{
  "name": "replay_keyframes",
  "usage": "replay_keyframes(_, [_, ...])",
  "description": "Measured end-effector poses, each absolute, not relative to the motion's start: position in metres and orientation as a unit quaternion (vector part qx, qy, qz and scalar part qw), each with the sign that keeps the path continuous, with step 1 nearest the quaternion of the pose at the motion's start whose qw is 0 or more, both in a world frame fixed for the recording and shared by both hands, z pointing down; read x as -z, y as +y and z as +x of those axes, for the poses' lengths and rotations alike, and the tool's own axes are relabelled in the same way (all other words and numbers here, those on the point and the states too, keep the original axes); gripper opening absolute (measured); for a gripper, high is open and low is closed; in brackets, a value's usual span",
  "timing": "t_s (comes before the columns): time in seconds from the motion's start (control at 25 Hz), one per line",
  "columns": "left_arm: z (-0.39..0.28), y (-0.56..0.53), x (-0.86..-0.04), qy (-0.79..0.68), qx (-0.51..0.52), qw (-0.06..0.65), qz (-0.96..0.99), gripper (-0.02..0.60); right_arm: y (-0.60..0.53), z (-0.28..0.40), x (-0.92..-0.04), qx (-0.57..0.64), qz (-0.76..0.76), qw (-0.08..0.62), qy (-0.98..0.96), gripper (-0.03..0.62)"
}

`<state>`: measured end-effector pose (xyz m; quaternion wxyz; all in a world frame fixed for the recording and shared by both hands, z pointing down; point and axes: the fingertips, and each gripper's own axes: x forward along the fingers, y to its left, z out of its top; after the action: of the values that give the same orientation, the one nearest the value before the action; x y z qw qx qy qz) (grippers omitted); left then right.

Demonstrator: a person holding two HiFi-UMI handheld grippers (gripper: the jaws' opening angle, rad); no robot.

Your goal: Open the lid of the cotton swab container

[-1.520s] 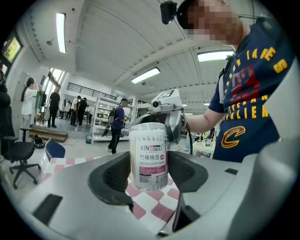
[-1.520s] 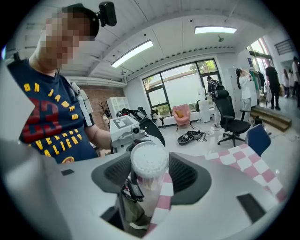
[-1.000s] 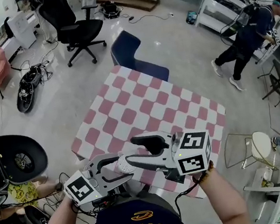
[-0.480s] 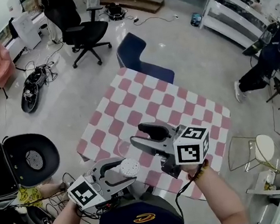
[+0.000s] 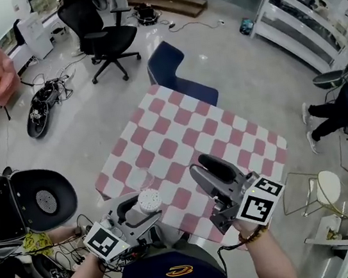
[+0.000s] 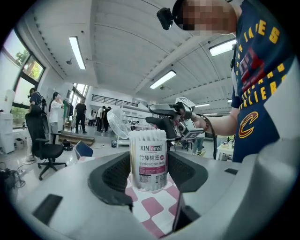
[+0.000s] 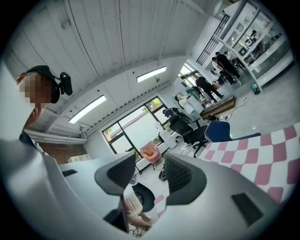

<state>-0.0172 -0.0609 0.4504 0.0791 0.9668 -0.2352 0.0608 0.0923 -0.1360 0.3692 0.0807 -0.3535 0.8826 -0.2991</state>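
The cotton swab container [image 5: 149, 202] is a clear cylinder with a pink and white label [image 6: 149, 161]. It stands upright between the jaws of my left gripper [image 5: 147, 209], which is shut on its lower half [image 6: 149, 176], above the table's near edge. White swab tips show at its top; I cannot tell whether a clear lid covers them. My right gripper [image 5: 197, 166] hovers to the right of the container, apart from it, jaws pointing up and away. Its jaws are closing with nothing between them [image 7: 149, 176].
The pink and white checkered table [image 5: 180, 134] lies ahead. A blue chair [image 5: 170, 71] stands at its far side, a black office chair [image 5: 100, 36] beyond. A black round seat [image 5: 40, 200] is at the left, a white stool [image 5: 326, 183] at the right.
My right gripper has drawn back from above the container, moving right and swinging its jaws upward. The left gripper keeps hold of the container and has barely moved.
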Motion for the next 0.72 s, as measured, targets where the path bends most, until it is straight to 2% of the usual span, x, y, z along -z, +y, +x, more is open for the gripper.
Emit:
replay_keyframes(0.16, [-0.019,-0.068,-0.448,-0.264,-0.059,0.071,0.96,0.252,-0.119,0.106,-0.388,0.287,-0.394,0.06,0.871,0.123])
replay_keyframes(0.28, [-0.018,-0.072,-0.441,-0.28,-0.052,0.067,0.956,0.252,-0.108,0.116,-0.403,0.284,-0.429,0.038,0.857,0.011])
replay_keyframes(0.72, [-0.01,-0.078,-0.425,-0.294,-0.047,0.036,0.954,0.252,-0.082,0.115,-0.426,0.203,-0.476,-0.042,0.855,0.011])
